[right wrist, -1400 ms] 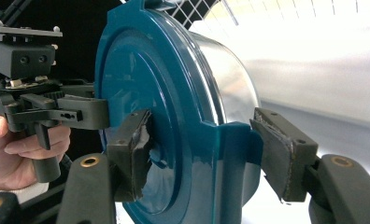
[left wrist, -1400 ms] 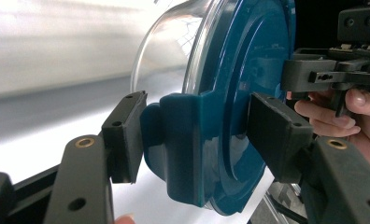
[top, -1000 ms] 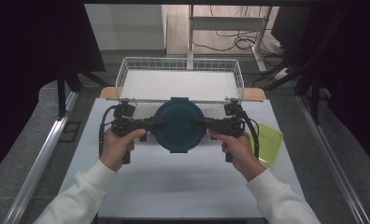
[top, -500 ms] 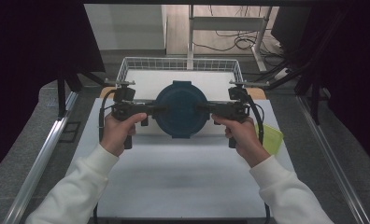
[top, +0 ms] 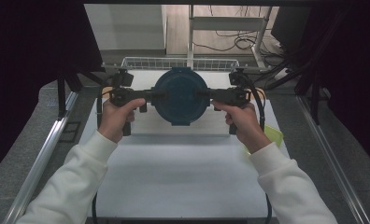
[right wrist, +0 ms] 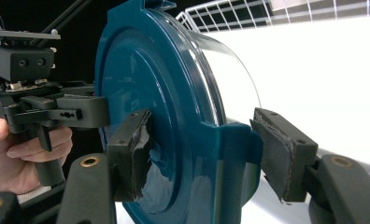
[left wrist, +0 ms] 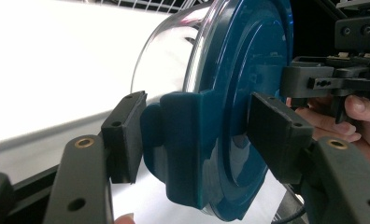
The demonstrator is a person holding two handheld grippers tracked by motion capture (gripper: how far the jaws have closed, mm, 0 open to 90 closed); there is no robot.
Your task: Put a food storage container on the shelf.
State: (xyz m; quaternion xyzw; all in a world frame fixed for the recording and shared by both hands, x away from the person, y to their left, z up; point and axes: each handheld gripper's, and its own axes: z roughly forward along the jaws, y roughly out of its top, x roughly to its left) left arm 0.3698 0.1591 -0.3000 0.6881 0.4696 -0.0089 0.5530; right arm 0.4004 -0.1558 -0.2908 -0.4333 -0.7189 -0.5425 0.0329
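A round clear container with a dark teal lid [top: 180,95] hangs in the air above the white table [top: 183,172], its lid facing up and toward the person. My left gripper [top: 157,94] holds its left edge and my right gripper [top: 204,94] holds its right edge. In the left gripper view my left gripper [left wrist: 202,135] is shut across a clip tab of the lid [left wrist: 248,93], with the right gripper [left wrist: 314,81] beyond. In the right gripper view my right gripper [right wrist: 206,151] clamps the opposite tab of the lid [right wrist: 150,93], and the left gripper [right wrist: 75,112] sits across from it.
A white wire basket [top: 178,63] stands at the table's far edge, just behind the raised container. A yellow-green flat item [top: 274,137] lies at the table's right edge by the right wrist. Metal rails [top: 47,149] run along both sides of the table.
Both hands have lifted the container higher and farther from the person, toward the basket. The grip on both sides looks unchanged.
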